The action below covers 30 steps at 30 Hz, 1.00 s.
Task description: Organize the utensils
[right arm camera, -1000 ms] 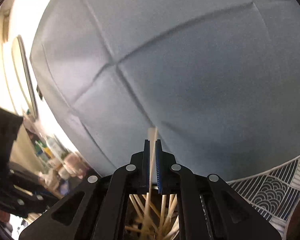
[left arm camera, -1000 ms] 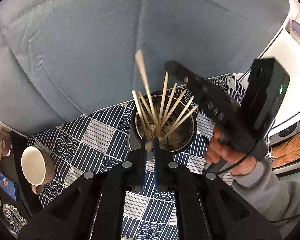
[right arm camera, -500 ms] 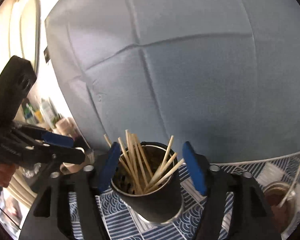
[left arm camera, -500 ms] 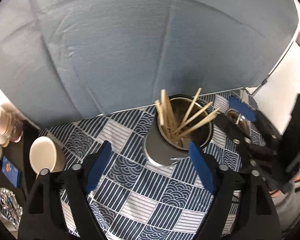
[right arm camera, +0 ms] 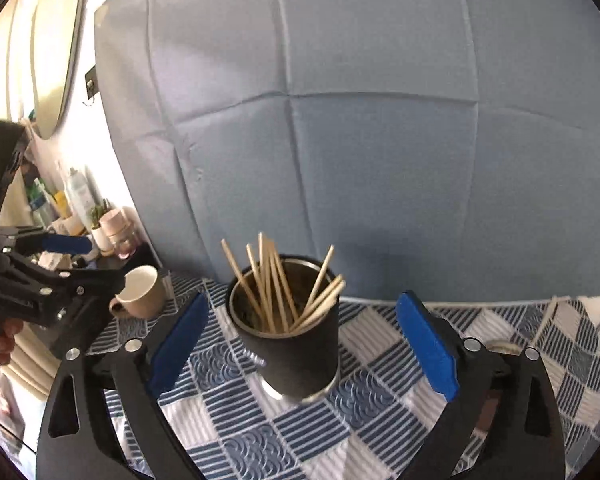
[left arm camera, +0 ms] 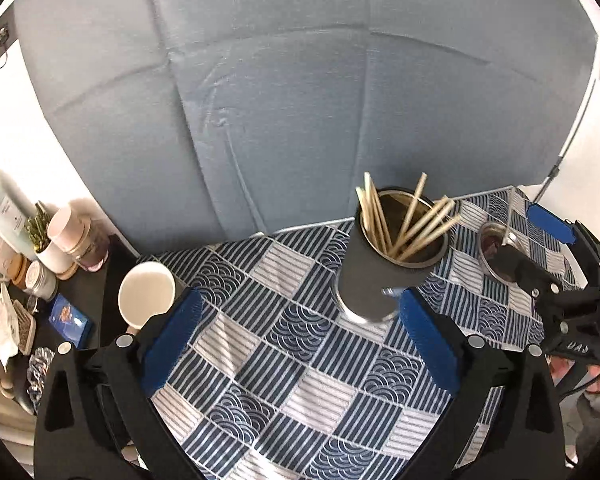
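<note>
Both sets of tongs stand wide apart with bare checked cloth [left arm camera: 300, 380] between their blue pads. The dark cup [right arm camera: 300, 352] of wooden sticks [right arm camera: 276, 292] rises mid-surface, its sticks fanning above the rim and blocking approach from above. A beige mug [right arm camera: 140, 292] stands to its left and a small glass jar [left arm camera: 496, 252] to its right. The blue backdrop [left arm camera: 300, 100] closes the rear.

Left gripper [left arm camera: 296, 340]: black plastic frame, two angled fingers faced with blue pads [left arm camera: 172, 344], silver round screws at the joints. Right gripper [right arm camera: 304, 352]: same black build, blue pads [right arm camera: 428, 344], silver screws. White lettering on its side body, unreadable. Black cable trails beneath. Bare skin visible at each handle.
</note>
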Tool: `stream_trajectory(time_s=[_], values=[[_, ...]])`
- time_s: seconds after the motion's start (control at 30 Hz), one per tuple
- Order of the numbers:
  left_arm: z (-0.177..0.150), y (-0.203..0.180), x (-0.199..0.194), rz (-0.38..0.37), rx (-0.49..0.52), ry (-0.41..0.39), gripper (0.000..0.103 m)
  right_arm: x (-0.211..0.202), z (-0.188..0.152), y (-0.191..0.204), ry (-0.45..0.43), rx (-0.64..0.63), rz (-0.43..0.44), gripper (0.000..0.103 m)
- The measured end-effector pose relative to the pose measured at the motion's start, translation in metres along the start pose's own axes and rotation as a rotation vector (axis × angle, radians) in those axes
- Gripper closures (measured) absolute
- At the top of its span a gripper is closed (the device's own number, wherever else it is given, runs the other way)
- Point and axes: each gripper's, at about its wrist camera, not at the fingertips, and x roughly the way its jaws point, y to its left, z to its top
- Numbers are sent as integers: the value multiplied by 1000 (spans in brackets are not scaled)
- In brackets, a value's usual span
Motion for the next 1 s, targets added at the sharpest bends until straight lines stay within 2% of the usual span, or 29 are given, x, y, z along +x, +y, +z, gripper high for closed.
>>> stream_trajectory(time_s=[0.17, 0.33, 0.57, 0.63, 0.73, 0.83, 1.0], values=[[-23, -5, -18, 39, 37, -27, 6, -11, -12, 10, 50, -29, -45, 9], [-36, -5, -34, 71, 45, -47, 6, -26, -20, 15, 93, -26, -29, 8], [-52, -20, -65, 99, 53, -133, 6, -45, -30, 11, 148, 46, -52, 8], [-55, -23, -71, 82, 42, -147, 6, -51, -33, 8, 167, 72, -40, 8], [-64, -24, -74, 11, -11, -128, 6, -57, -36, 7, 189, 92, -46, 8], [-71, -27, -71, 23, -57, -108, 6, -72, -37, 12, 146, 46, -57, 8], [-81, -44, -70, -3, -17, -89, 6, -86, -41, 20, 134, -13, -83, 8]])
